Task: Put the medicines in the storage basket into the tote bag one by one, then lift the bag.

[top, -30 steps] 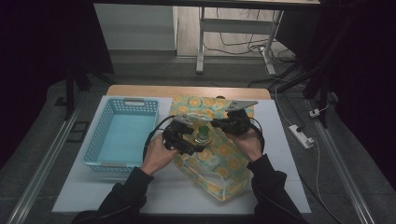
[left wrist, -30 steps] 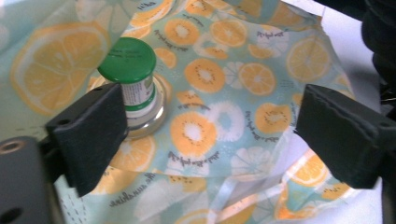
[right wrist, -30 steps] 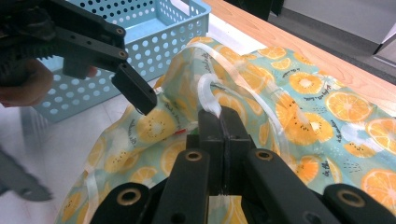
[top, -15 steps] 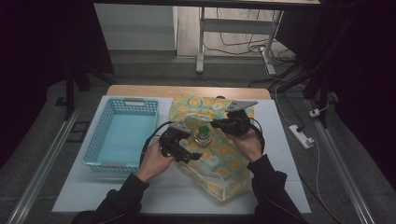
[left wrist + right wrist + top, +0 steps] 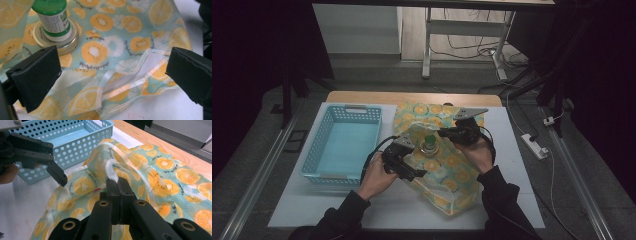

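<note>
Left of everything, a blue basket (image 5: 343,145) on the white table (image 5: 312,210), apart from the work. Just beside it, the left gripper (image 5: 416,173), jaws spread wide with nothing between them, poised over the near edge of the fruit-print bag (image 5: 452,175). Lies mid-table, slumped and creased. Looks soft, thin and light, probably slick plastic film, so likely to sag and slide rather than keep its shape. Best taken by the clear doubled rim (image 5: 125,86) or the clear strap (image 5: 111,168), not by the loose printed panel. Further right, the right gripper (image 5: 446,134), jaws pinched tight on that strap and lifting the bag's far side into a peak.

From the left gripper view: a green-capped bottle (image 5: 53,21) upright on a round metal lid (image 5: 68,46) among the folds, with the rim seam directly between the open jaws. Cannot tell whether the bottle sits inside the bag or on top of it. From the right gripper view: the pinch itself at close range, the strap bowing up from the closed jaws (image 5: 118,183). From the high view: the whole layout, both hands included.
</note>
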